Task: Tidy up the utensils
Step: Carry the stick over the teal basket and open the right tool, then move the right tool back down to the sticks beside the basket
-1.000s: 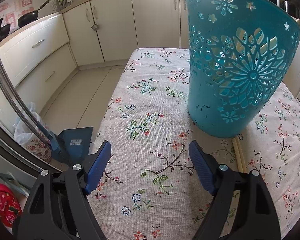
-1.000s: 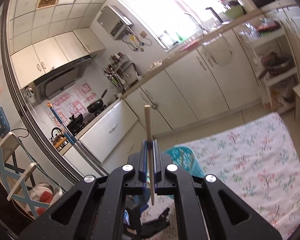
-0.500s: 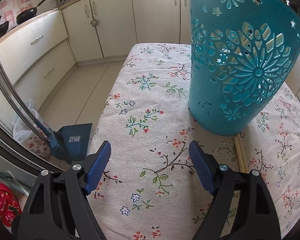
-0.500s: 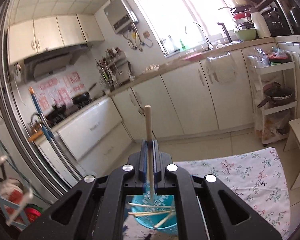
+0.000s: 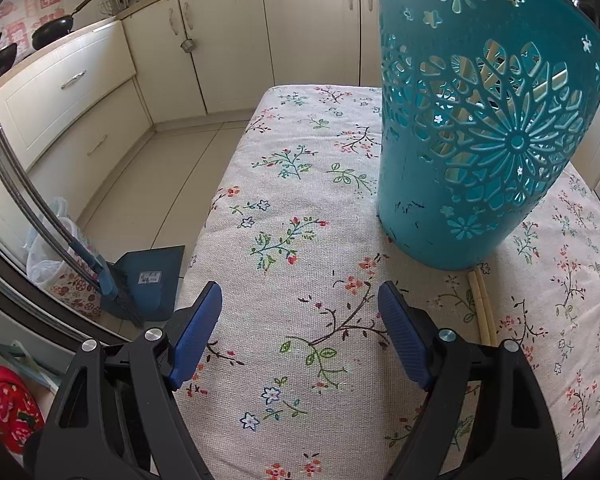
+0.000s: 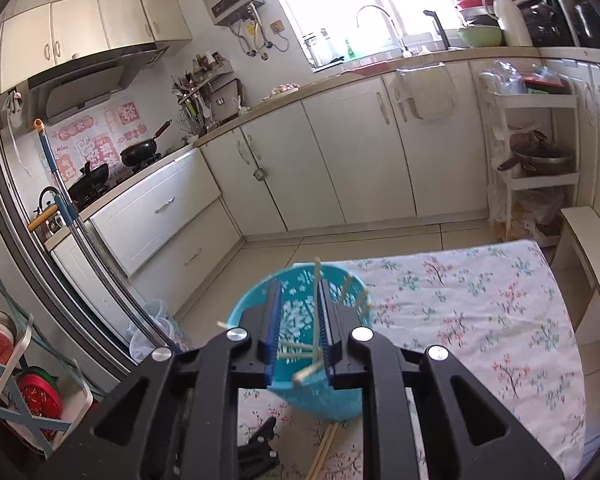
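A teal openwork basket (image 5: pixel 428 216) stands on the flowered tablecloth (image 5: pixel 292 208), with several pale chopsticks showing through its holes. My left gripper (image 5: pixel 300 316) hangs open over bare cloth, low and left of the basket, holding nothing. Two chopsticks (image 5: pixel 483 304) lie on the cloth at the basket's foot. In the right wrist view my right gripper (image 6: pixel 299 312) is right above the basket (image 6: pixel 320 400), its jaws opening. One chopstick (image 6: pixel 317 280) stands loose between the pads, near the right one, its lower end inside the basket among other chopsticks (image 6: pixel 296 346).
The table drops off to the tiled floor (image 5: pixel 132 184) on the left, where a blue dustpan (image 5: pixel 148 280) leans. Cream cabinets (image 6: pixel 340 160) line the far walls. A white stool (image 6: pixel 592 248) stands by the table's far right corner.
My right gripper has tipped down and sunk over the basket, and its jaws have parted from the chopstick they pinched. The left gripper has stayed put.
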`<state>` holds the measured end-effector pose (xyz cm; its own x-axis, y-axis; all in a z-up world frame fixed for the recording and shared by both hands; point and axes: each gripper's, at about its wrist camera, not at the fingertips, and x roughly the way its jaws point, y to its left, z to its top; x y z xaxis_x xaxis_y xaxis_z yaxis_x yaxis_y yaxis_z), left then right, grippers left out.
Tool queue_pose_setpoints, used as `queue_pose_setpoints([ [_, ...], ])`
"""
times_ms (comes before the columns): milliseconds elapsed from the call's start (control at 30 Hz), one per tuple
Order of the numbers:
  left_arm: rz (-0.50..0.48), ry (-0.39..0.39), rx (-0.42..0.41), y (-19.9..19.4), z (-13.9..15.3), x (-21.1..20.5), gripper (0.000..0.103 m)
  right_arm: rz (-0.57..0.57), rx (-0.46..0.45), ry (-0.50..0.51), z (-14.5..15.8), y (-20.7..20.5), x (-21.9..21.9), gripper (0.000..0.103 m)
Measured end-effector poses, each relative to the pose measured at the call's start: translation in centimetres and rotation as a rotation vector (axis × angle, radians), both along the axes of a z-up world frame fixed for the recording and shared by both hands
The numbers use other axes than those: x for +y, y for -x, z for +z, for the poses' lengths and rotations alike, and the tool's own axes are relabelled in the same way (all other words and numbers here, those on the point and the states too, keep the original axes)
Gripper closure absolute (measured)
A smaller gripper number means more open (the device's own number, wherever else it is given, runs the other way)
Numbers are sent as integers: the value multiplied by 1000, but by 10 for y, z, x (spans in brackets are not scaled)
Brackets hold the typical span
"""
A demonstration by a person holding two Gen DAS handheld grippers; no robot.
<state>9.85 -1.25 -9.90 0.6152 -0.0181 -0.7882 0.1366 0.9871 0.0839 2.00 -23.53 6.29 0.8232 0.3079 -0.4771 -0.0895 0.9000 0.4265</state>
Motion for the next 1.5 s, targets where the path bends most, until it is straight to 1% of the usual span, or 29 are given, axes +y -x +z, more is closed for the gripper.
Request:
queue_pose_setpoints([
  [100, -1, -2, 0, 0, 0, 0, 26, -3, 83, -1, -29, 12, 5, 83],
  [200, -3, -4, -1, 2, 0, 0, 26, 23, 231, 30, -78, 21, 21, 83],
  [267, -2, -3, 0, 3, 0, 0, 26, 39, 298, 35, -101, 21, 28, 83],
  [333, 0, -2, 1, 2, 0, 0, 26, 49, 336, 53, -118, 20, 37, 83],
  [400, 2, 0, 4, 1, 0, 1, 26, 54, 352, 71, -126, 17, 43, 83],
  [500, 4, 1, 9, 0, 0, 2, 26, 48, 362, 94, -134, 16, 47, 83],
  [767, 0, -5, 16, -1, -1, 0, 25, 43, 392, 110, -148, 14, 50, 83],
  [1000, -1, -6, 18, -1, -1, 0, 24, 55, 371, 92, -144, 18, 54, 82],
  [1100, -1, -5, 18, -1, -1, 0, 24, 61, 381, 125, -148, 18, 61, 82],
  [1267, -1, -3, 21, -1, -2, 1, 24, 59, 358, 209, -146, 20, 68, 82],
  [1333, -1, -2, 21, 0, -2, 1, 24, 56, 364, 233, -146, 21, 67, 90],
  [1400, -1, -2, 20, 0, -2, 1, 24, 53, 373, 243, -146, 21, 65, 95],
  [1500, -1, -2, 19, -1, -2, 1, 24, 41, 391, 261, -146, 21, 54, 95],
])
